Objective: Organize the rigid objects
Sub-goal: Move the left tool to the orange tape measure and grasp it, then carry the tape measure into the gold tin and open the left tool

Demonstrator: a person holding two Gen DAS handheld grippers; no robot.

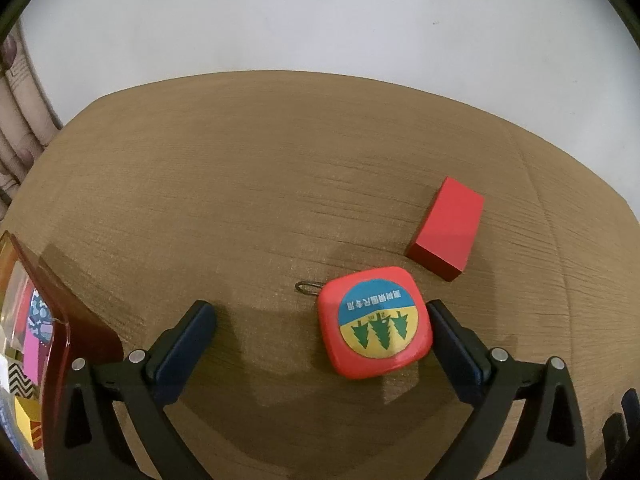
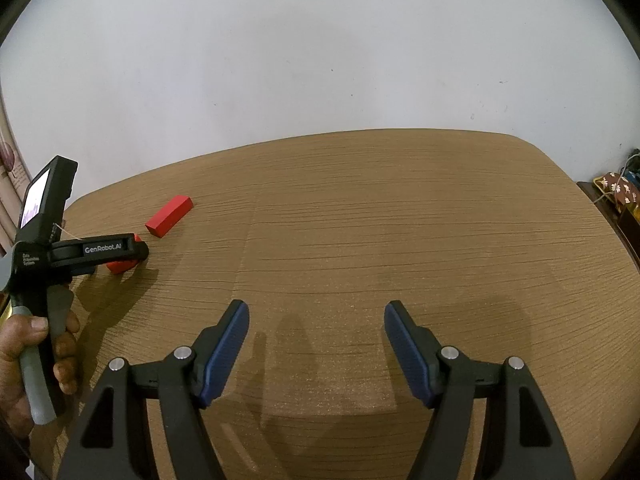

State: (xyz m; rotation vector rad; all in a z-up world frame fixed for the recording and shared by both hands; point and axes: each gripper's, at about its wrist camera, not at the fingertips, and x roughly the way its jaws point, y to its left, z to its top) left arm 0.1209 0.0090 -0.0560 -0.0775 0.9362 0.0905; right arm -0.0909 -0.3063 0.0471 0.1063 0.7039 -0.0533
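Observation:
A red, rounded-square tape measure (image 1: 376,322) with a blue and yellow tree label lies flat on the wooden table (image 1: 280,160). It sits between the fingers of my left gripper (image 1: 320,308), which is open wide. The tape measure is close against the right finger (image 1: 452,332) and far from the left one. A small metal loop sticks out of its left side. A red rectangular block (image 1: 446,230) lies just beyond it to the right, also seen as the red block (image 2: 169,216) in the right wrist view. My right gripper (image 2: 317,306) is open over bare table.
A clear container with a red rim (image 1: 60,320) stands at the left edge and holds several colourful items. A person's hand (image 2: 40,352) grips the left tool's handle. A white wall rises behind the table. A side shelf with small items (image 2: 618,192) stands at the far right.

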